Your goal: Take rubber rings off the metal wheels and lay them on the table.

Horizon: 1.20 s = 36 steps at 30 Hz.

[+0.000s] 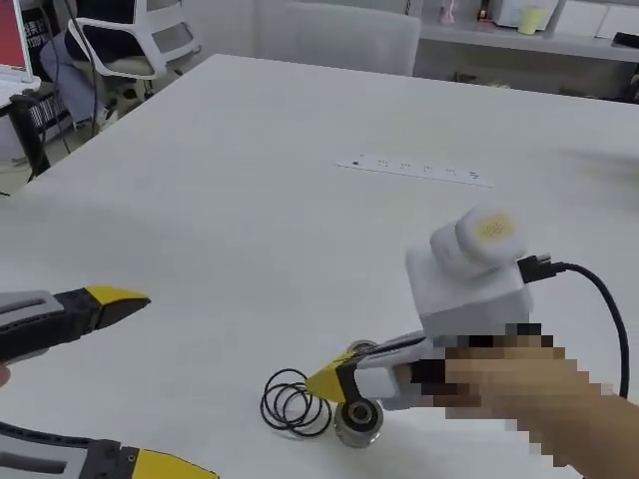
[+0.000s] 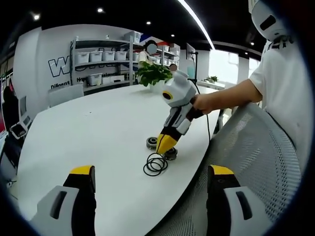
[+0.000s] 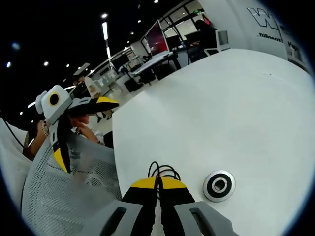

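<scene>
My right tongs (image 3: 158,183) pinched shut on thin black rubber rings (image 1: 295,404), loops lying flat at tips on smooth white table (image 1: 250,200). Just right of jaws: round shiny metal wheel (image 3: 219,185). My left tongs (image 1: 168,381) wide open, empty. Table edge close on left, bare surface ahead.

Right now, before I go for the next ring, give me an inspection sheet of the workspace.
Surface: white table.
Job's things: rubber rings piled flat on the table; metal wheel beside them.
Clutter: power strip farther back.
Grippers: left gripper, fingers open, empty; right gripper, fingers shut at the rings, grip on one unclear.
Cables: black cable from the right gripper.
Surroundings: office chair, shelves.
</scene>
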Available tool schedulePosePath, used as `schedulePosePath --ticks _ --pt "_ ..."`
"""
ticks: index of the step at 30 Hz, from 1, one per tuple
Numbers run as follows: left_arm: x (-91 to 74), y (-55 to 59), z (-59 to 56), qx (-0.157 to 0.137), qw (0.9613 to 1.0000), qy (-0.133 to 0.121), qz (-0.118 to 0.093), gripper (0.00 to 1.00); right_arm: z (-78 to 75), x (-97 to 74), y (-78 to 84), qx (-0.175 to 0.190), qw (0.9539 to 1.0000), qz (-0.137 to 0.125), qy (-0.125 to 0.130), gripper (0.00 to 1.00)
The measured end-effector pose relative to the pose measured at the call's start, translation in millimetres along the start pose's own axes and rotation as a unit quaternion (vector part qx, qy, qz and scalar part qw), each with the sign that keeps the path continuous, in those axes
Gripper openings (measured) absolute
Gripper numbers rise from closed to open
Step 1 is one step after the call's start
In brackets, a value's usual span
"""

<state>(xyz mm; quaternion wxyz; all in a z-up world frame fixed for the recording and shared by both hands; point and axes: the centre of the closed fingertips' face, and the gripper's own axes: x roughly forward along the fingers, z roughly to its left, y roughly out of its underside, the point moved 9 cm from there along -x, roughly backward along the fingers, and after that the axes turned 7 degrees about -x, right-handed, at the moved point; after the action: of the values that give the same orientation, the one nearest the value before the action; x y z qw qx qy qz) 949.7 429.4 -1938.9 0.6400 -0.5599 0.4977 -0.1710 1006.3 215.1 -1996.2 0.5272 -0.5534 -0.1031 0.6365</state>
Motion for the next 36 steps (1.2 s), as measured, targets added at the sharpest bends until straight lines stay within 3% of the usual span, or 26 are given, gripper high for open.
schedulePosePath --ticks 7,24,36 --pt "0.2 2.9 1.8 -0.012 0.9999 -0.002 0.006 0.91 -3.6 4.4 4.0 0.012 0.9999 0.004 0.009 0.0" --pt "0.3 4.0 2.0 -0.001 0.9999 -0.004 0.014 0.89 -8.3 8.8 8.7 0.033 0.9989 0.012 0.031 0.0" --pt "-0.2 3.9 2.4 0.002 0.9999 -0.007 0.014 0.88 -7.4 10.7 8.4 0.015 0.9989 0.018 0.04 0.0"
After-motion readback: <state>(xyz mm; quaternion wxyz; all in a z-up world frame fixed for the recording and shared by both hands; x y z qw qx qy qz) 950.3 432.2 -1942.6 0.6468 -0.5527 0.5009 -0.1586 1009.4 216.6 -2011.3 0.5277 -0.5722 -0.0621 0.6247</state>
